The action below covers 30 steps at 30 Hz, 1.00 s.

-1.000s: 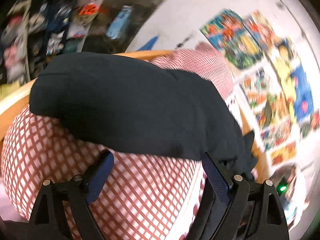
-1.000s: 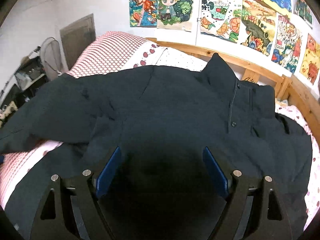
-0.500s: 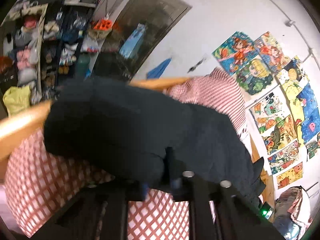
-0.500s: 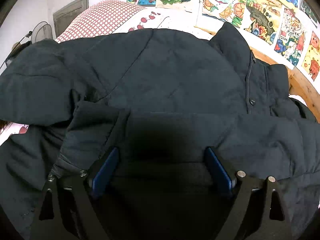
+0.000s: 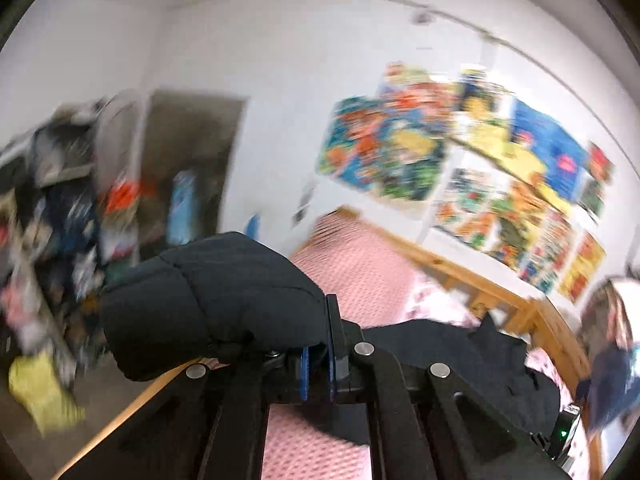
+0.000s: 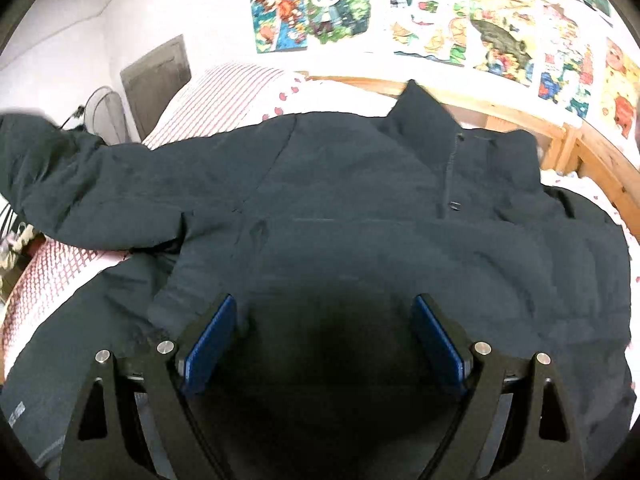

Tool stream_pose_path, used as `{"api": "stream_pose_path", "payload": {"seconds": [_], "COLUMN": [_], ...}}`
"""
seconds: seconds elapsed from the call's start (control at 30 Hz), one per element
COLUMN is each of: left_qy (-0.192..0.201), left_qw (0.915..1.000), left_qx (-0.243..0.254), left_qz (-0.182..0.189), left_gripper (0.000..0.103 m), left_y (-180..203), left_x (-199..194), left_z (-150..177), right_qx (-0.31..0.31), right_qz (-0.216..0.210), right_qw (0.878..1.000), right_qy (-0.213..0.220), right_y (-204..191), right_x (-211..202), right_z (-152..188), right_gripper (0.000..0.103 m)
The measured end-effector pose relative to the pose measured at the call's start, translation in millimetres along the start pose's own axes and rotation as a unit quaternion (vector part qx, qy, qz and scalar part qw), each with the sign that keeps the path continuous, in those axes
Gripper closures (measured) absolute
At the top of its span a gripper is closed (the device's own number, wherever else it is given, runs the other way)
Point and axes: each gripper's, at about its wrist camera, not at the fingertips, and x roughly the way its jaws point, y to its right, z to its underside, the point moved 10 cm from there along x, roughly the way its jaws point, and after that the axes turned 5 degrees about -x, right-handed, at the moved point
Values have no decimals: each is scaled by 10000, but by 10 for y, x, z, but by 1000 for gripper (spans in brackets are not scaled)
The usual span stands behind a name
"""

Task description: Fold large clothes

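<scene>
A large dark padded jacket (image 6: 360,208) lies spread over the bed, collar toward the wooden headboard. Its left sleeve (image 6: 80,184) is lifted off the bedding at the far left of the right wrist view. In the left wrist view, that sleeve's cuff end (image 5: 216,300) bulges above my left gripper (image 5: 316,364), which is shut on the sleeve fabric. My right gripper (image 6: 324,340) hovers open low over the jacket's body, with nothing between its blue pads (image 6: 208,344).
The bed has a pink checked cover (image 6: 60,268) and a striped pillow (image 6: 224,100), with a wooden frame (image 5: 480,284) along a wall of colourful posters (image 6: 500,28). Cluttered shelves (image 5: 60,208) stand beyond the bed's left end. A person (image 5: 612,352) shows at the right edge.
My left gripper has shut on the sleeve end and raised it off the bed, the view swinging up toward the wall. The right gripper has stayed open over the jacket body.
</scene>
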Motion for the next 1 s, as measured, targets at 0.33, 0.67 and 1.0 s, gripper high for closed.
{"api": "stream_pose_path", "payload": {"seconds": [0.33, 0.67, 1.0], "left_qy": [-311, -1470, -2885], "left_qw": [9698, 9080, 8697], "left_qx": [1716, 2595, 3015], "left_qz": [1707, 2943, 2637], "left_gripper": [97, 97, 96], "left_y": [2233, 3581, 3743], "left_x": [-49, 21, 474], "left_z": [342, 1745, 3255], "right_qx": [681, 1297, 2315], "right_qz": [292, 786, 326], "right_qw": [9969, 9879, 9713], "right_qy": [263, 330, 441], "right_y": [882, 1960, 2602], "right_x": [-438, -700, -580], "right_z": [204, 535, 964], "right_gripper": [17, 17, 17]}}
